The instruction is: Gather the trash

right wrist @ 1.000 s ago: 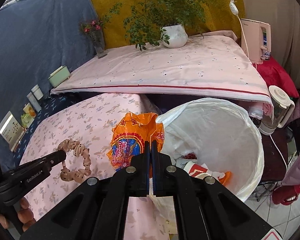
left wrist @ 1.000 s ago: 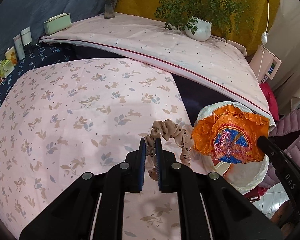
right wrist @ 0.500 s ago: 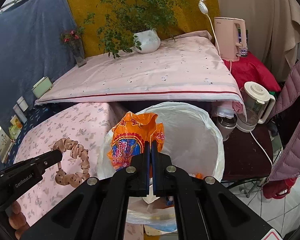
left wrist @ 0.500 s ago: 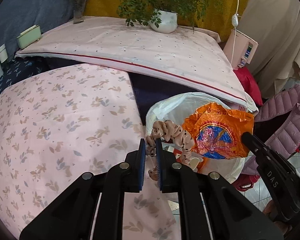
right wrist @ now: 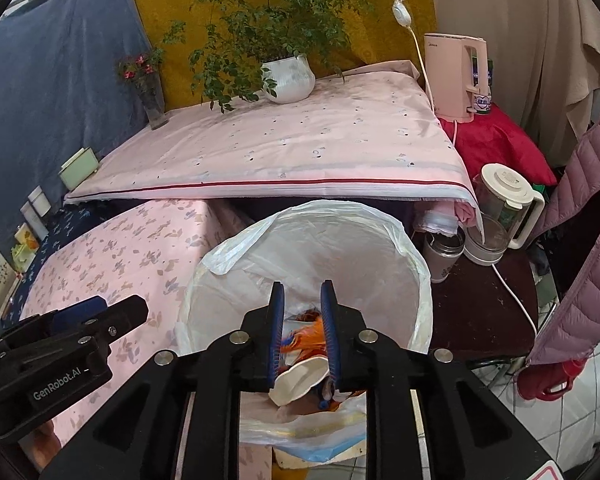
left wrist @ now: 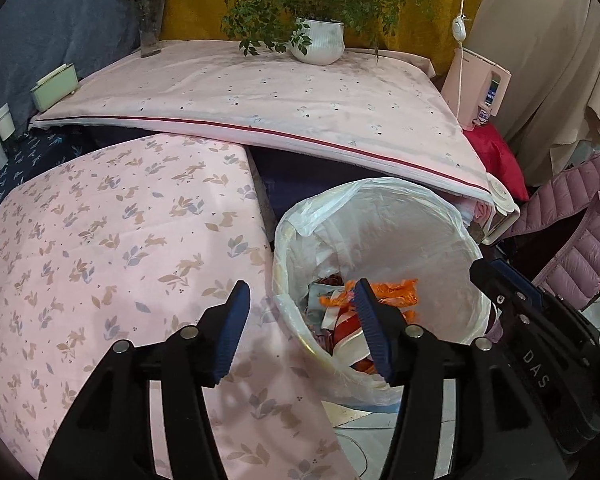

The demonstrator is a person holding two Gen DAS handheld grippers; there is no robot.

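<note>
A bin lined with a white plastic bag (left wrist: 380, 216) (right wrist: 312, 236) stands beside the pink floral bed. Inside lies the orange snack wrapper (left wrist: 384, 294) (right wrist: 304, 330) among other trash. My left gripper (left wrist: 302, 294) hangs over the bin's near rim, its jaws opening with nothing between them. My right gripper (right wrist: 303, 294) is above the bin too, jaws opening and empty. Each gripper shows at the edge of the other's view: the right gripper (left wrist: 500, 280), the left gripper (right wrist: 116, 312). The beige scrunchie is out of sight.
The pink floral bedspread (left wrist: 112, 248) lies left of the bin. Behind it is a raised pink-covered surface (right wrist: 300, 140) with a potted plant (right wrist: 288, 80) and a vase. A kettle (right wrist: 458, 76), a blender jug (right wrist: 504, 208) and a mauve padded jacket (right wrist: 580, 260) crowd the right side.
Both grippers swung right from the bed to over the bin. Their jaws have parted: the scrunchie left the left gripper and the orange wrapper left the right, now lying in the bin.
</note>
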